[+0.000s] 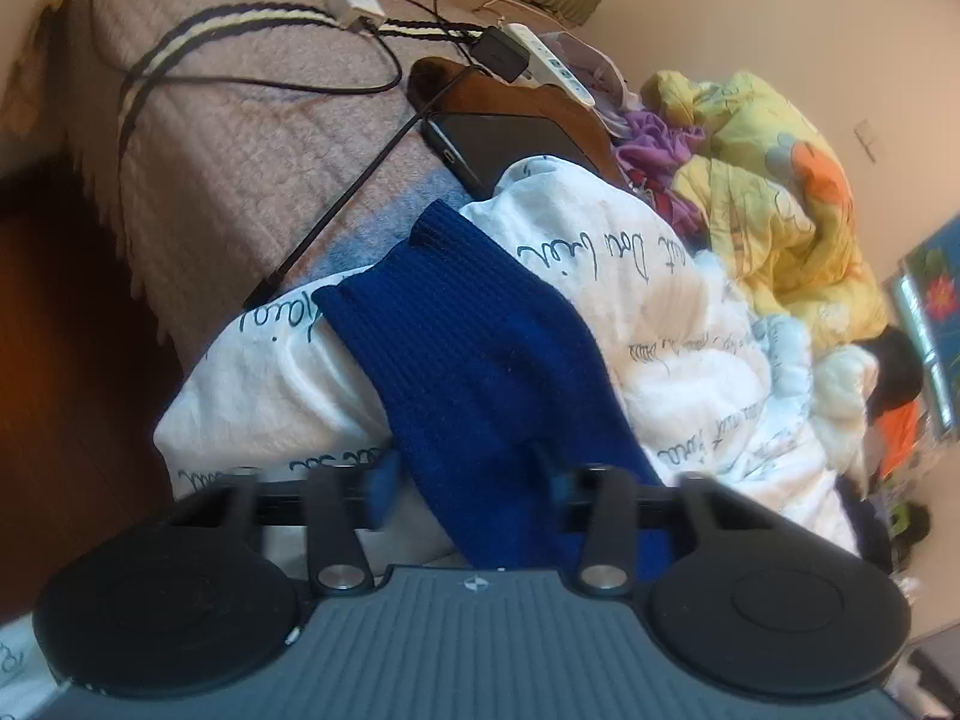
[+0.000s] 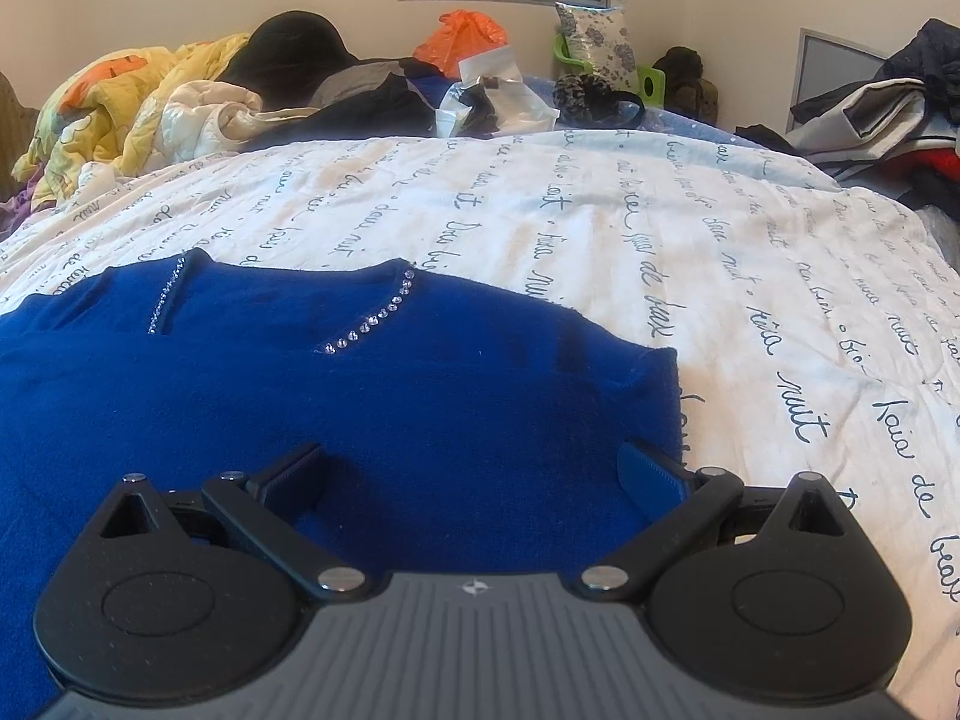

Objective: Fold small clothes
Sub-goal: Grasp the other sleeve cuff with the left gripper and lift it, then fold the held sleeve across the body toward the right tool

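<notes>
A blue knit sweater (image 2: 372, 408) lies flat on the white quilt with script writing (image 2: 600, 228), its rhinestone neckline toward the far side. My right gripper (image 2: 474, 474) stands open low over the sweater's near part, with nothing pinched between its pads. In the left wrist view the sweater's ribbed sleeve (image 1: 480, 336) runs across a bunched part of the quilt (image 1: 660, 324). My left gripper (image 1: 465, 480) has closed in on the sleeve's near end. One blurred pad (image 1: 384, 489) is at its edge and the other finger is sunk in the knit.
A phone (image 1: 498, 141), cables (image 1: 336, 84) and a power strip (image 1: 549, 63) lie beyond the sleeve on a pink bedspread (image 1: 240, 150), with dark floor (image 1: 54, 360) at left. A yellow quilt (image 1: 774, 210) is heaped at right. Clothes (image 2: 360, 90) and an orange bag (image 2: 462, 39) line the bed's far side.
</notes>
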Available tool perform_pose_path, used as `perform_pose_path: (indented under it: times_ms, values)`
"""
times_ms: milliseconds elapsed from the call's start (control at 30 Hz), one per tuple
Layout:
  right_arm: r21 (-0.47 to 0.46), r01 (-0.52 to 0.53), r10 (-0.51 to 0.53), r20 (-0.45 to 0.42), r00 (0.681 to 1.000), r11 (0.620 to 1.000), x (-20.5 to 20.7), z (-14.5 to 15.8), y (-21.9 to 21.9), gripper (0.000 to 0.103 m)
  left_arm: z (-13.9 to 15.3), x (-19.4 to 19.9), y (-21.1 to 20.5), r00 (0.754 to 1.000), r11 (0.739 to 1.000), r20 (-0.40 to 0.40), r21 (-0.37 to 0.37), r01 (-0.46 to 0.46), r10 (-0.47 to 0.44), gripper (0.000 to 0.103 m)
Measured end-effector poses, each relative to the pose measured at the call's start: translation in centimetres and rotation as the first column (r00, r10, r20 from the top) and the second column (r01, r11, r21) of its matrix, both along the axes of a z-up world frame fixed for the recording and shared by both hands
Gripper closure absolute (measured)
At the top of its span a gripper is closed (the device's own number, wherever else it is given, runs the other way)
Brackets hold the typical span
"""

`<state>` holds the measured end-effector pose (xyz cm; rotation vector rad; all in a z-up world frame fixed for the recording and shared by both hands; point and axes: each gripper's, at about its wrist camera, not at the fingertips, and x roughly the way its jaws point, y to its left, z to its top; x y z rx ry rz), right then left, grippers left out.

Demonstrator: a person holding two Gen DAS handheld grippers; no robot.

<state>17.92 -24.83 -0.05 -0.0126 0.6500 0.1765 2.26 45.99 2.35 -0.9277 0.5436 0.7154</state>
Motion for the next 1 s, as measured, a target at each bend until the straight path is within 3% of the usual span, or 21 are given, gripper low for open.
perform_pose_path:
  times_ms: [33, 67, 167, 267, 333, 400, 433, 500, 567, 600, 633, 700, 833, 933, 1000]
  values:
    - [0.000, 0.000, 0.000, 0.000, 1.000, 1.000, 0.0, 0.0, 0.0, 0.000, 0.4, 0.1, -0.4, 1.000, 1.000, -0.012, 0.021, 0.001, 0.000, 0.091]
    - [0.000, 0.000, 0.000, 0.000, 1.000, 1.000, 0.0, 0.0, 0.0, 0.000, 1.0, 0.2, -1.2, 1.000, 0.999, -0.013, 0.053, 0.005, -0.004, 0.097]
    - [0.000, 0.000, 0.000, 0.001, 1.000, 1.000, 0.0, 0.0, 0.0, 0.000, 4.0, 0.6, -5.0, 0.999, 0.978, -0.018, 0.208, 0.031, -0.028, 0.100]
    - [0.008, 0.001, -0.001, 0.002, 1.000, 1.000, 0.0, 0.0, -0.1, 0.000, 7.7, 2.0, -11.3, 0.990, 0.930, 0.036, 0.349, 0.114, -0.135, 0.101]
    - [0.017, 0.002, -0.002, 0.003, 1.000, 1.000, 0.0, 0.1, -0.1, 0.000, 9.6, 3.7, -17.4, 0.961, 0.875, 0.056, 0.429, 0.222, -0.271, 0.101]
    - [0.031, 0.002, -0.002, 0.004, 1.000, 1.000, 0.0, 0.1, -0.3, 0.000, 10.9, 5.2, -25.0, 0.894, 0.776, 0.052, 0.522, 0.355, -0.444, 0.101]
    - [0.040, 0.003, -0.003, 0.006, 1.000, 0.999, 0.0, 0.1, -0.4, 0.000, 11.1, 5.9, -28.9, 0.839, 0.711, 0.041, 0.554, 0.433, -0.543, 0.101]
    - [0.068, 0.005, -0.006, 0.008, 1.000, 0.998, -0.1, 0.1, -0.8, 0.000, 10.0, 6.5, -37.3, 0.681, 0.528, -0.038, 0.601, 0.600, -0.731, 0.097]
    - [0.109, 0.010, -0.012, 0.012, 1.000, 0.994, -0.2, 0.1, -1.4, 0.000, 7.7, 6.2, -43.8, 0.523, 0.355, -0.131, 0.596, 0.721, -0.842, 0.074]
    - [0.130, 0.012, -0.014, 0.014, 1.000, 0.991, -0.2, 0.1, -1.7, 0.000, 6.2, 5.6, -46.4, 0.457, 0.278, -0.186, 0.581, 0.765, -0.870, 0.045]
    - [0.152, 0.014, -0.017, 0.016, 1.000, 0.988, -0.2, 0.1, -2.0, 0.000, 5.1, 4.7, -48.0, 0.438, 0.244, -0.217, 0.584, 0.775, -0.872, 0.023]
    - [0.188, 0.017, -0.021, 0.020, 1.000, 0.982, -0.3, 0.1, -2.5, 0.000, 3.2, 2.1, -49.2, 0.444, 0.231, -0.206, 0.627, 0.744, -0.872, 0.004]
    - [0.214, 0.016, -0.021, 0.021, 1.000, 0.977, -0.3, 0.1, -2.8, 0.000, 1.0, -0.2, -48.1, 0.435, 0.253, -0.175, 0.602, 0.757, -0.883, 0.001]
    - [0.263, 0.039, -0.033, -0.029, 0.999, 0.964, 0.1, 0.7, -3.1, 0.000, -0.5, 0.4, -46.4, 0.481, 0.306, -0.190, 0.564, 0.767, -0.856, 0.002]
    - [0.431, 0.078, -0.035, -0.105, 0.994, 0.899, 0.1, 2.0, -3.8, 0.000, -0.6, 1.0, -44.8, 0.501, 0.372, -0.157, 0.493, 0.786, -0.851, 0.002]
